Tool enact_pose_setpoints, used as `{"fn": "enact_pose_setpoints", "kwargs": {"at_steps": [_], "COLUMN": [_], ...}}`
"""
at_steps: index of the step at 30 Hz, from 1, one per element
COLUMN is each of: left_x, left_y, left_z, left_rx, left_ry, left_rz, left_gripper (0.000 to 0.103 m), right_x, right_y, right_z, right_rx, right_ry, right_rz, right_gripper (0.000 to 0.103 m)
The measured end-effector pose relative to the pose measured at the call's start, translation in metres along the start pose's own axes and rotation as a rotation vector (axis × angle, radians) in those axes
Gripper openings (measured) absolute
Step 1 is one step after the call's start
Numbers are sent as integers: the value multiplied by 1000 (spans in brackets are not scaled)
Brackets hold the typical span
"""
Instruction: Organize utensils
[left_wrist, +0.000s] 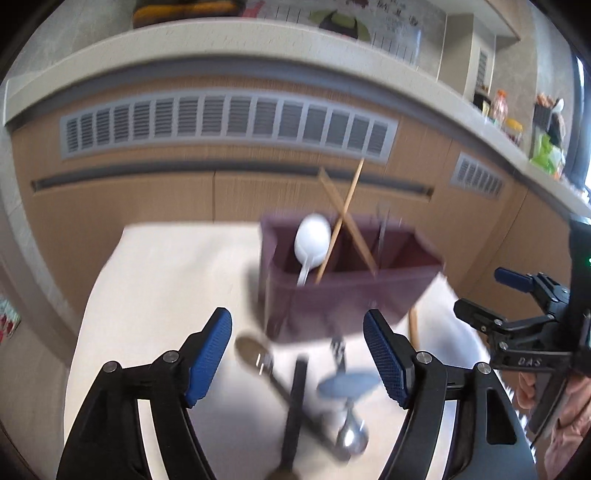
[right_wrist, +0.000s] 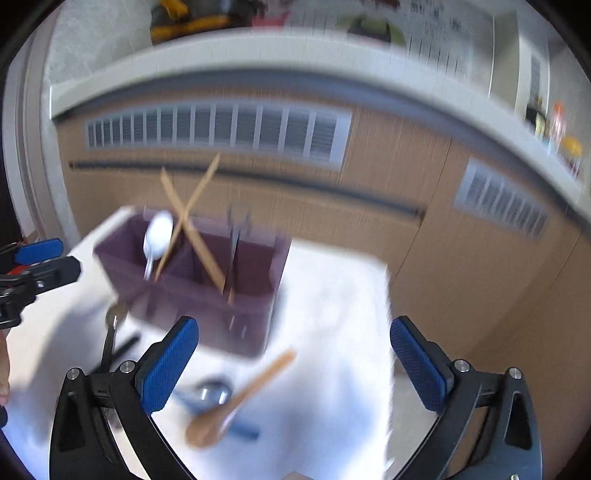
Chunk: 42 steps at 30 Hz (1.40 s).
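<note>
A purple utensil holder (left_wrist: 343, 295) (right_wrist: 199, 291) stands on the white table (left_wrist: 155, 295). It holds a white spoon (left_wrist: 312, 240) (right_wrist: 157, 236), two crossed chopsticks (left_wrist: 347, 218) (right_wrist: 192, 218) and a metal utensil (right_wrist: 234, 247). Loose utensils lie in front: a metal spoon (left_wrist: 255, 352), a black-handled piece (left_wrist: 295, 402), a blue spoon (left_wrist: 349, 384) and a fork (left_wrist: 338, 350). In the right wrist view a wooden spoon (right_wrist: 236, 402) lies over a blue spoon (right_wrist: 240, 428). My left gripper (left_wrist: 297, 358) is open and empty above the loose utensils. My right gripper (right_wrist: 293, 363) is open and empty; it also shows in the left wrist view (left_wrist: 484, 295).
Wooden cabinets with grey vents (left_wrist: 229, 122) stand behind the table, under a pale counter (left_wrist: 221, 40) with bottles and packets (left_wrist: 517, 122) at the right. The table's far edge (right_wrist: 340, 251) and right edge (right_wrist: 388, 332) drop off. Both views are motion-blurred.
</note>
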<state>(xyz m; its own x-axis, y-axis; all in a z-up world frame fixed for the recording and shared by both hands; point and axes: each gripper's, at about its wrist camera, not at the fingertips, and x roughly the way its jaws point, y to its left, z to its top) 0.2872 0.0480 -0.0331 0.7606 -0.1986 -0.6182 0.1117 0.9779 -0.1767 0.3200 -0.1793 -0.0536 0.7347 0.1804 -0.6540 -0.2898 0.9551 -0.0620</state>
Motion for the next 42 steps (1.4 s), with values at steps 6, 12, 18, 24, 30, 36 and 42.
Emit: {"fn": "enact_pose_setpoints", "kwargs": {"at_steps": [6, 12, 18, 24, 30, 36, 42], "left_x": [-13, -12, 14, 46, 89, 81, 58], "left_y": [23, 31, 3, -40, -54, -56, -51], "left_z": [-33, -42, -41, -31, -21, -41, -59], "left_rx": [-62, -68, -8, 112, 130, 151, 149], "left_ry": [70, 131, 224, 252, 349, 418, 446], "left_rz": [24, 10, -108, -204, -236, -274, -298], "left_gripper": [74, 74, 74, 71, 70, 68, 68], "right_x": [44, 75, 59, 20, -3, -11, -4], "right_y": [14, 17, 16, 4, -10, -11, -6], "right_z": [-31, -35, -50, -80, -103, -101, -89], "right_rx": [72, 129, 81, 59, 78, 59, 31], "right_ry": [142, 215, 233, 236, 236, 215, 183], "right_rz": [42, 51, 81, 107, 136, 168, 197], "right_gripper": [86, 46, 12, 10, 10, 11, 14]}}
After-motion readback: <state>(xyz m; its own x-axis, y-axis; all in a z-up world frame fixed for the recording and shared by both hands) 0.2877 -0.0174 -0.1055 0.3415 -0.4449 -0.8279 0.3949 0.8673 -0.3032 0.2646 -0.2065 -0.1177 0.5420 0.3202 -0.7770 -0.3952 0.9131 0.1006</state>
